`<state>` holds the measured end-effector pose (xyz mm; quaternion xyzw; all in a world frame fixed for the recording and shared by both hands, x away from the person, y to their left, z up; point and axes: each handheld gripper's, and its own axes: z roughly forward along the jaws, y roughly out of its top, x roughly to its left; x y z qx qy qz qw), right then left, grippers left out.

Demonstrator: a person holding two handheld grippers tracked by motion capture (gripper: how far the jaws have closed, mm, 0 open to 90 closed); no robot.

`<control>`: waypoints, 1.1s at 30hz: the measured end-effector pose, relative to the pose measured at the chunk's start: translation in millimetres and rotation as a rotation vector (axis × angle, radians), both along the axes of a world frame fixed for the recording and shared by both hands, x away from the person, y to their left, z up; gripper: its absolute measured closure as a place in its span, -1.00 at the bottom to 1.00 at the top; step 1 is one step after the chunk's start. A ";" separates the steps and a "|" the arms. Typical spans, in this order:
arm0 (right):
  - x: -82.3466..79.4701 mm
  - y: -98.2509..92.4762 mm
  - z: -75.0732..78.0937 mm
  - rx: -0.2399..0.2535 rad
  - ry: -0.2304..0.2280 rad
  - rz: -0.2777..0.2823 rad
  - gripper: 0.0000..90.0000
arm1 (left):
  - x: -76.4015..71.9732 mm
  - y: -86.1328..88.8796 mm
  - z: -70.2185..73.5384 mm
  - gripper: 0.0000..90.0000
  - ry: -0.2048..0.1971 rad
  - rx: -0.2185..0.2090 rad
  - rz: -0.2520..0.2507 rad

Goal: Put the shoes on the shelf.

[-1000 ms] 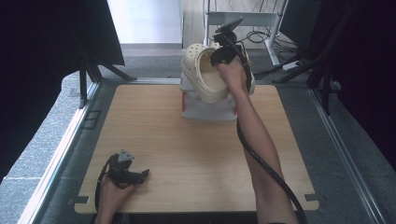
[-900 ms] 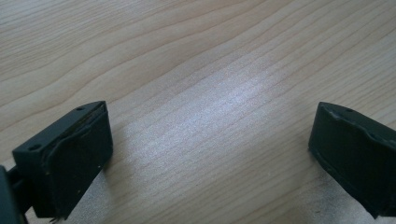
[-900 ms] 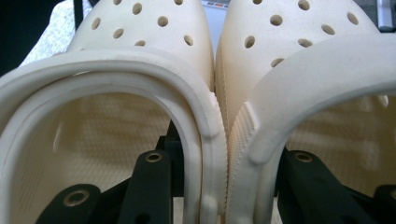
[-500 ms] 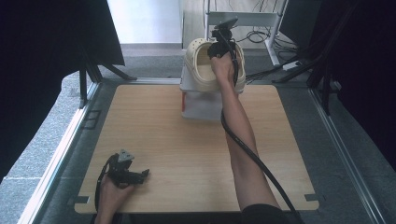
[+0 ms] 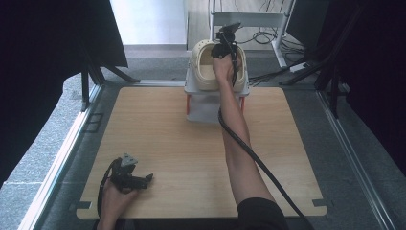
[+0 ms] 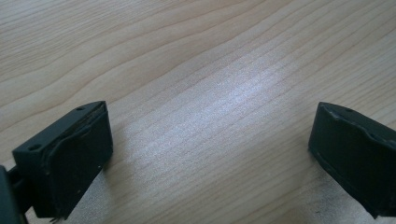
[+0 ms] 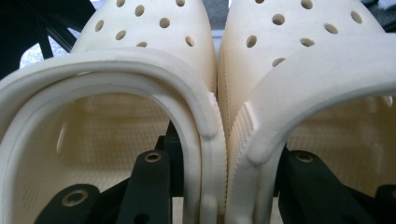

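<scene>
Fingers [image 7: 219, 186] pinching paired clogs [image 7: 219, 93], atop white rack [image 5: 191, 88], table's [image 5: 158, 129] far edge

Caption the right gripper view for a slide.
Right gripper pinching the inner side walls of a pair of cream clogs, one jaw inside each shoe, toes pointing away.

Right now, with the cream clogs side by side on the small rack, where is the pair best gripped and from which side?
Grip the clogs by their two touching inner walls, one jaw down inside each shoe, coming from above at the open heel end. Those walls press together into one thin ridge, and the right claw holds them just so above the rack.
</scene>
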<state>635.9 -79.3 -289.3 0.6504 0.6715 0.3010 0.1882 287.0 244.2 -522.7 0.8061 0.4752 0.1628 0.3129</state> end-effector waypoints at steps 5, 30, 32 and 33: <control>1.8 0.8 -11.9 -0.008 0.017 0.030 0.37 | 0.0 0.0 0.0 -1.00 0.000 0.000 0.000; -54.2 -22.4 5.5 -0.023 -0.095 0.389 -0.72 | 0.0 -0.2 0.0 -1.00 0.000 0.001 0.001; -60.2 -25.2 4.6 -0.026 -0.110 0.422 -0.75 | 0.0 -0.3 -0.1 -1.00 -0.001 0.001 0.002; -63.5 -26.9 4.7 -0.032 -0.121 0.438 -0.78 | 0.0 -0.3 0.0 -1.00 -0.001 0.001 0.003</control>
